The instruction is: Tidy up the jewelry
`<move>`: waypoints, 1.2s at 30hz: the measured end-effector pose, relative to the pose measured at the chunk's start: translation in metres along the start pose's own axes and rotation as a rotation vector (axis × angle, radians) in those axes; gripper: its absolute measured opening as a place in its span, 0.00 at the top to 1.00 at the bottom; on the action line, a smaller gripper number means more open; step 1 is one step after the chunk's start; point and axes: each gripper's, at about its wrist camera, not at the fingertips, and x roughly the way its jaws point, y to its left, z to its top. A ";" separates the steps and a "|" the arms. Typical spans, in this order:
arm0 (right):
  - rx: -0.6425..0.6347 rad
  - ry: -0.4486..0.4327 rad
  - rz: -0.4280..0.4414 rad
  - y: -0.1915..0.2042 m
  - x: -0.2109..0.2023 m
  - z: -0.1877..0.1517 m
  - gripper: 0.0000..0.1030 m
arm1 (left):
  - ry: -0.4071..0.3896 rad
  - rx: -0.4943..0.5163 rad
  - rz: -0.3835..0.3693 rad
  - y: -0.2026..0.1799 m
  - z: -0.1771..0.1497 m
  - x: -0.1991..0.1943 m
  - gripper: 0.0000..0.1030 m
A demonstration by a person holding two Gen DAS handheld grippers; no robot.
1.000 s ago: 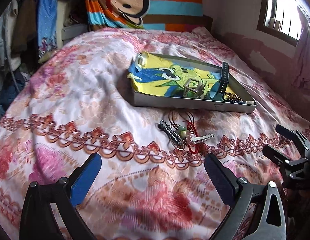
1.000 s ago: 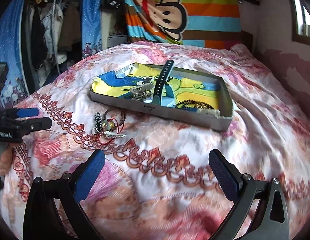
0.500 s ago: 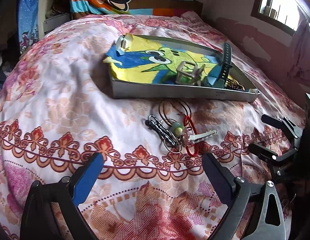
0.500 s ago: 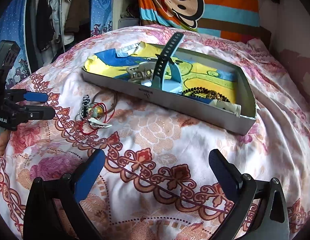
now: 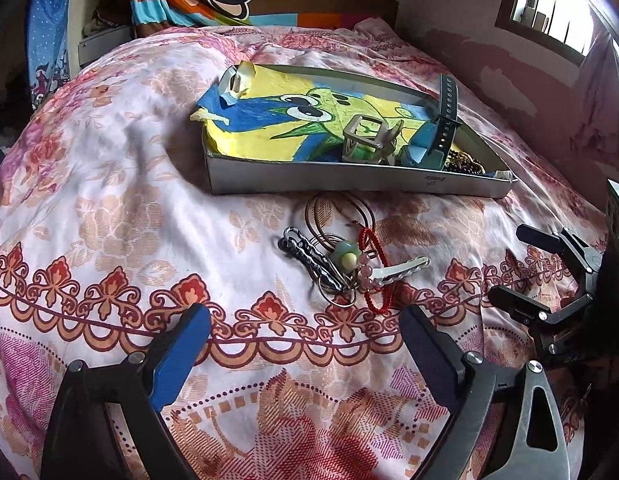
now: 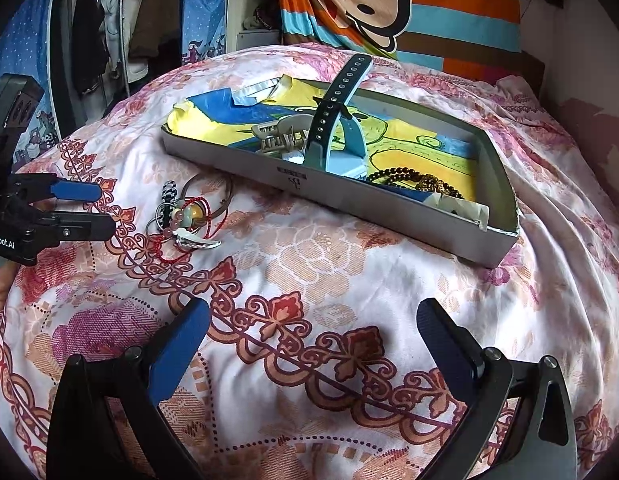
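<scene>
A tangled pile of jewelry [image 5: 341, 260] lies on the floral bedspread: braided cord, rings, red string, beads, a white clip. It also shows in the right wrist view [image 6: 187, 216]. Behind it stands a grey tray [image 5: 309, 180] lined with cartoon paper, holding a hair claw [image 5: 367, 138], a watch strap [image 5: 445, 120] and a dark bead bracelet [image 6: 409, 180]. My left gripper [image 5: 305, 344] is open and empty just short of the pile. My right gripper [image 6: 313, 340] is open and empty, right of the pile, in front of the tray [image 6: 389, 212].
The bedspread [image 5: 109, 200] slopes away at the edges. A striped monkey blanket [image 6: 389, 0] hangs behind the bed. Hanging clothes [image 6: 101, 32] are at the left, a wall and a window [image 5: 557, 4] at the right.
Both grippers have moved forward toward the pile and the tray, which look larger now. Both stay open. Nothing on the bed has moved.
</scene>
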 end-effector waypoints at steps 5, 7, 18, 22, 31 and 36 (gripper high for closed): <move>-0.009 -0.001 -0.001 0.001 0.001 0.001 0.01 | 0.009 0.004 -0.006 -0.001 0.002 0.005 0.07; -0.011 -0.001 0.001 0.001 0.002 0.002 0.01 | 0.011 0.003 -0.009 -0.001 0.002 0.005 0.08; -0.041 -0.002 0.030 0.006 0.006 0.004 0.02 | 0.041 -0.011 -0.086 0.001 0.005 0.017 0.30; -0.059 -0.010 0.048 0.009 0.006 0.007 0.02 | 0.061 -0.018 -0.115 0.001 0.005 0.023 0.37; -0.124 -0.011 0.146 0.016 0.010 0.018 0.23 | 0.096 -0.064 -0.195 0.009 0.006 0.032 0.50; -0.175 -0.001 0.207 0.024 0.019 0.030 0.41 | 0.114 -0.093 -0.233 0.013 0.007 0.038 0.67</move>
